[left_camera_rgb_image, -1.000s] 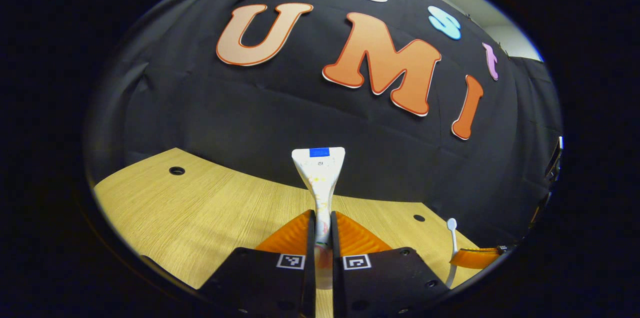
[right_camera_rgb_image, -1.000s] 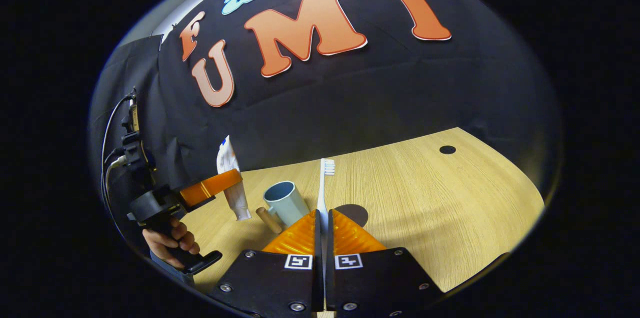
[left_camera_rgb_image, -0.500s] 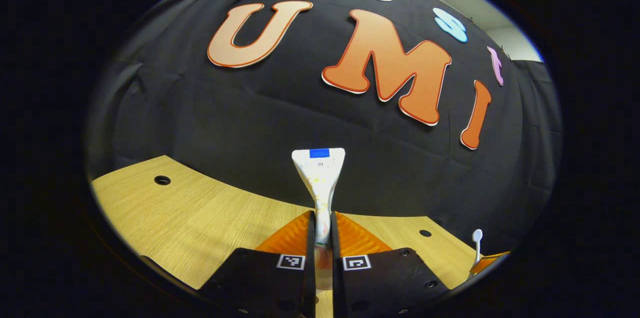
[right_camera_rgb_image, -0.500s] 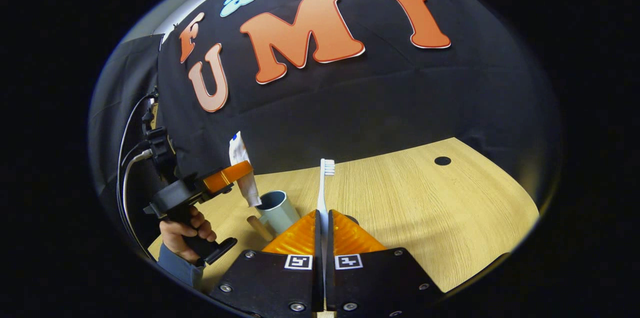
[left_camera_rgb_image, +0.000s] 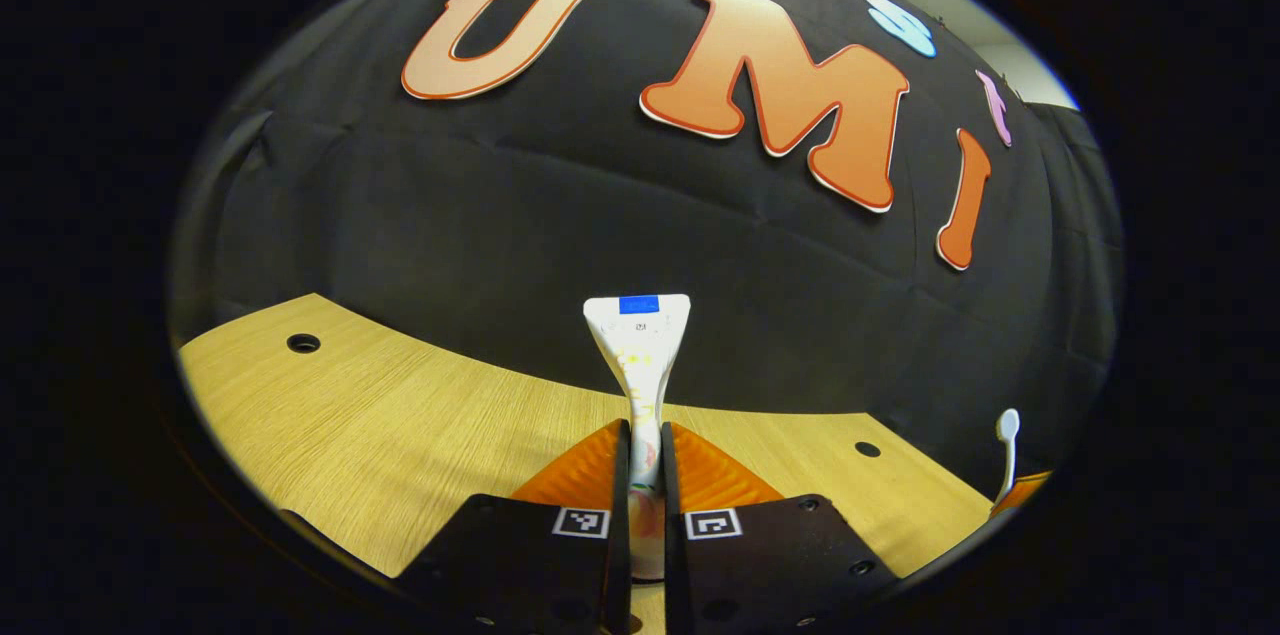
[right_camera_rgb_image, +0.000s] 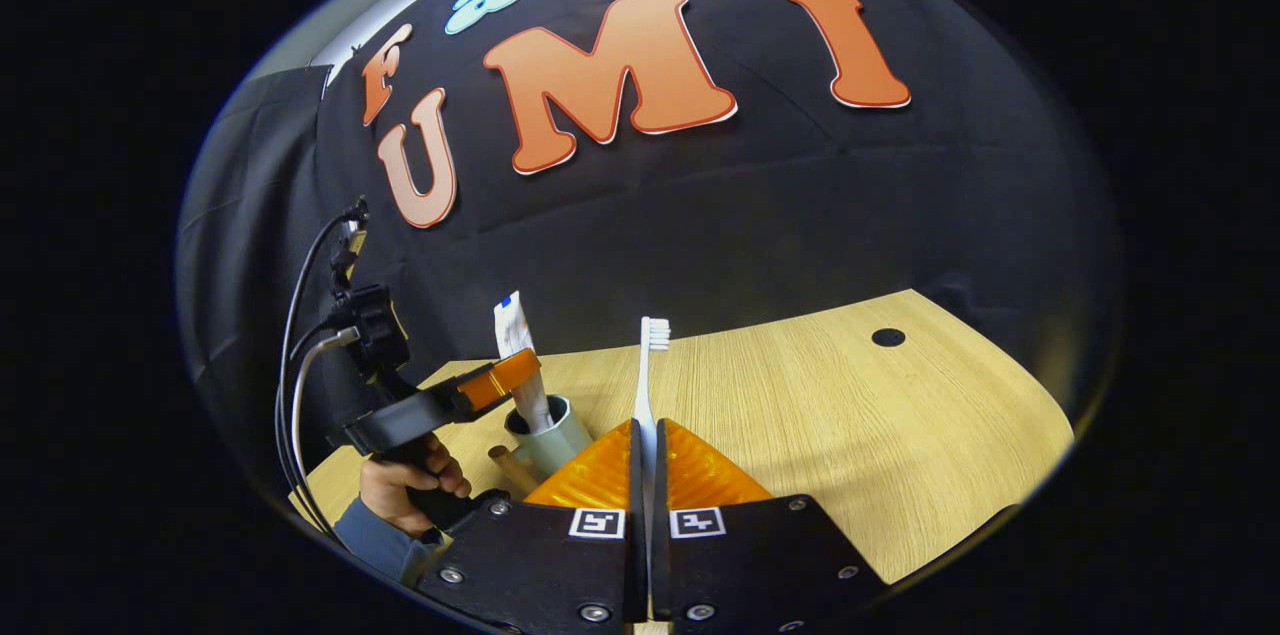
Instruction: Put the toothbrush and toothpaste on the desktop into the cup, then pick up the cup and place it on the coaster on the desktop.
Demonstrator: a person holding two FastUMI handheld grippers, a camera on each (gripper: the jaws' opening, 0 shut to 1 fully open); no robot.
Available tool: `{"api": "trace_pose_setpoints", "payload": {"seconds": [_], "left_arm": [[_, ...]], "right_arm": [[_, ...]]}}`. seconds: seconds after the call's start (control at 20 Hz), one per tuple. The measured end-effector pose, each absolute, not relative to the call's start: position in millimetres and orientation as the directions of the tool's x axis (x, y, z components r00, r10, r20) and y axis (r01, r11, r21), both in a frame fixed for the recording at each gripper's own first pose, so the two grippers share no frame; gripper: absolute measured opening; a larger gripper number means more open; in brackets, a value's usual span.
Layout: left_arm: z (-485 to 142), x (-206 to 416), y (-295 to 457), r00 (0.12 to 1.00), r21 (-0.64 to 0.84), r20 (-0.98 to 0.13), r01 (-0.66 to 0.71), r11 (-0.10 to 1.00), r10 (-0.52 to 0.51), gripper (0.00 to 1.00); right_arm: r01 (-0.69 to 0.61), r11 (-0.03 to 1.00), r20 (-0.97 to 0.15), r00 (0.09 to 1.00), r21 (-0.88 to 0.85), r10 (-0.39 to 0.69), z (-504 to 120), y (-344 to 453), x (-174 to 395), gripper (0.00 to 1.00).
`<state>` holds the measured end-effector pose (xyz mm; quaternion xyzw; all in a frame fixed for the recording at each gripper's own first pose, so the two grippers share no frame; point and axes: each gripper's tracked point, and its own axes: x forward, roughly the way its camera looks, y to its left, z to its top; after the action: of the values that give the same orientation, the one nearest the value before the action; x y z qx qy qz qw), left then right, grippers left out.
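Observation:
My left gripper (left_camera_rgb_image: 640,440) is shut on a white toothpaste tube (left_camera_rgb_image: 638,340) that stands up between its fingers, flat crimped end on top. In the right gripper view that same left gripper (right_camera_rgb_image: 505,378) holds the toothpaste tube (right_camera_rgb_image: 520,355) upright with its lower end inside the pale green cup (right_camera_rgb_image: 552,435), which has a wooden handle (right_camera_rgb_image: 508,468). My right gripper (right_camera_rgb_image: 643,435) is shut on a white toothbrush (right_camera_rgb_image: 648,365), bristles up, just right of the cup. The toothbrush head (left_camera_rgb_image: 1007,427) also pokes up at the far right of the left gripper view.
The wooden desktop (right_camera_rgb_image: 850,415) spreads to the right with a round cable hole (right_camera_rgb_image: 887,337). Two more cable holes (left_camera_rgb_image: 302,343) (left_camera_rgb_image: 867,449) mark the desktop in the left gripper view. A hand (right_camera_rgb_image: 400,490) grips the left gripper's handle, cables trailing above it.
The left gripper carried the toothpaste from beside the cup to over it, then lowered the tube's bottom end into the cup. The right gripper with the toothbrush moved nearer the cup.

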<state>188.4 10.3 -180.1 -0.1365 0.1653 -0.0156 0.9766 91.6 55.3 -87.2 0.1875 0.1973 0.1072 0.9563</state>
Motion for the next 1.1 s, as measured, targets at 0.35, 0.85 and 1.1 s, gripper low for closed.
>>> {"api": "trace_pose_setpoints", "payload": {"seconds": [0.35, 0.85, 1.1], "left_arm": [[-206.1, 186.1, 8.7, 0.914, -0.239, -0.397, -0.017, 0.971, -0.082, 0.13], [-193.7, 160.1, 8.4, 0.896, -0.241, -0.422, 0.033, 0.970, -0.136, 0.48], [-187.6, 135.8, 26.4, 0.897, -0.251, -0.421, 0.025, 0.968, -0.132, 0.96]], "right_arm": [[-0.130, 0.907, -0.327, 0.904, 0.401, 0.275, -80.1, 58.2, 96.6, 0.02], [-0.163, 0.907, -0.300, 0.908, 0.388, 0.292, -69.7, 76.6, 95.8, 0.02], [-0.207, 0.895, -0.266, 0.907, 0.395, 0.327, -66.4, 87.3, 105.2, 0.02]]}}
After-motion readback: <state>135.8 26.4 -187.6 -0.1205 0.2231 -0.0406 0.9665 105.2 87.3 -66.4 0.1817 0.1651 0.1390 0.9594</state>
